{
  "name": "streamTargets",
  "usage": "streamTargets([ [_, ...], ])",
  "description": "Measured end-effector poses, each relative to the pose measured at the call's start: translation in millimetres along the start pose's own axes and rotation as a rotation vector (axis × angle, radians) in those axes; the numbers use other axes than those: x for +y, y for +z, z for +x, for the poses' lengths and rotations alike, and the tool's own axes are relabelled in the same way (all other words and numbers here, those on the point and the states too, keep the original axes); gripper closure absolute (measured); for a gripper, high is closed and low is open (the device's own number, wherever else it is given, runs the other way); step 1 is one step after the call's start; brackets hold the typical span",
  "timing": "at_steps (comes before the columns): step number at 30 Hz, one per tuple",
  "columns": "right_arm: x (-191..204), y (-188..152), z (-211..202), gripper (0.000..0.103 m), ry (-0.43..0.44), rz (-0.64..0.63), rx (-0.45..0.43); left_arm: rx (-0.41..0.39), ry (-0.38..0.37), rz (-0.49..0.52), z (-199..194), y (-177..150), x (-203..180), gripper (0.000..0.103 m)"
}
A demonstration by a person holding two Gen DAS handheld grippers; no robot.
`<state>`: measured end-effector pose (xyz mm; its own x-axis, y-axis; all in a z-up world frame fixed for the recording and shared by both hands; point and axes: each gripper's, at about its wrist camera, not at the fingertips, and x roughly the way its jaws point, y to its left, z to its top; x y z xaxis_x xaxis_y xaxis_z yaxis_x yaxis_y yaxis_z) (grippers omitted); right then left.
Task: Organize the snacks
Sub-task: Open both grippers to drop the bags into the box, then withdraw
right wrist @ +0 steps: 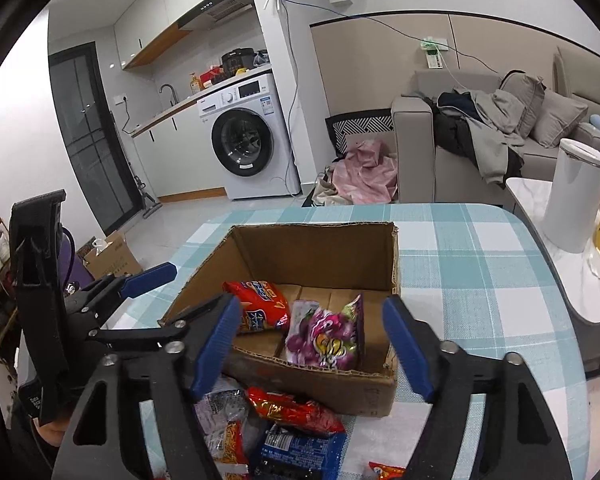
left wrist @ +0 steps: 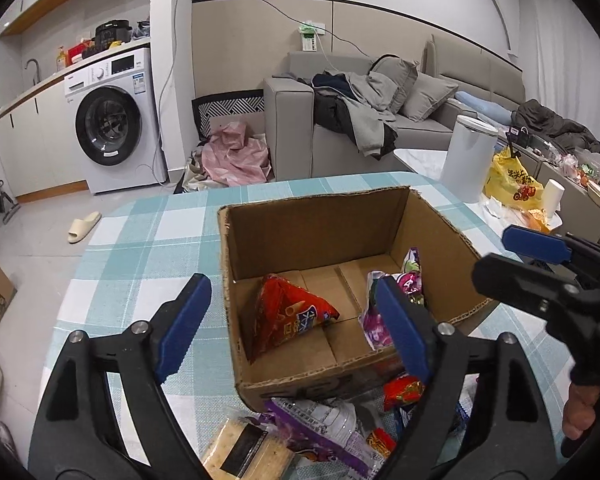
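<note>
Cardboard box (right wrist: 300, 380): centre of both views, on the blue-and-white checked tablecloth (right wrist: 480, 264); open-topped, stiff-walled, probably light; it looks like the place the snacks go and needs no gripping.
Purple-and-white bag (left wrist: 324, 428): bottom centre of the left wrist view, outside the box's near wall; crinkly film, likely slippery and puffed with air, so a pinch at a sealed edge should hold better than the belly.
Red snack bag (left wrist: 288, 316): inside the box, left half, leaning on the floor; soft, light, contents probably crushable.
Purple grape-print bag (right wrist: 324, 336): inside the box, right half, tilted upright.
Cracker pack (left wrist: 244, 448): bottom edge of the left wrist view; flat, rigid-looking but brittle, best taken across its short sides with a gentle squeeze.
Blue packet (right wrist: 296, 452): bottom centre of the right wrist view, beside a small red packet (right wrist: 296, 408).
Left gripper (left wrist: 288, 324): jaws spread wide, holding nothing, above the near wall.
Right gripper (right wrist: 312, 340): likewise wide and empty.
</note>
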<state>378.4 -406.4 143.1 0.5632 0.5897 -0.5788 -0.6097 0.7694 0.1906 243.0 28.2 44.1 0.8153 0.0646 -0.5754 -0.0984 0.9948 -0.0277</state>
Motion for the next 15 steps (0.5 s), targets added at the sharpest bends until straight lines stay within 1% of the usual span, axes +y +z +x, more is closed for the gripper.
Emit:
streamTargets([
  [1,-1.1,-0.3,-2.7,0.01,0.005,0.0,0.001,0.002,-0.003,-0.007,-3.2,-0.5,1.2,0.018],
  [3,-1.3,-2.5,-8.1,0.003,0.008,-0.004,0.001,0.003,-0.005,-0.015,-10.9,-2.7,2.4,0.01],
  [4,-1.2,-4.0,-10.4,0.001,0.007,-0.01,0.001,0.003,0.001,-0.017,-15.1,-4.5,2.6,0.007],
  [5,-0.5,-6.1,-13.2,0.001,0.003,-0.021,0.002,0.0,0.005,-0.017,-18.9,-6.1,2.4,0.001],
  [10,-1.3,-16.0,-23.4,0.001,-0.006,-0.017,0.005,-0.012,0.008,-0.001,-38.6,-16.4,0.9,0.001],
  [15,-4.2,-25.3,-32.9,0.001,-0.015,0.003,0.002,-0.008,0.005,0.007,-55.3,-28.2,0.5,0.001],
])
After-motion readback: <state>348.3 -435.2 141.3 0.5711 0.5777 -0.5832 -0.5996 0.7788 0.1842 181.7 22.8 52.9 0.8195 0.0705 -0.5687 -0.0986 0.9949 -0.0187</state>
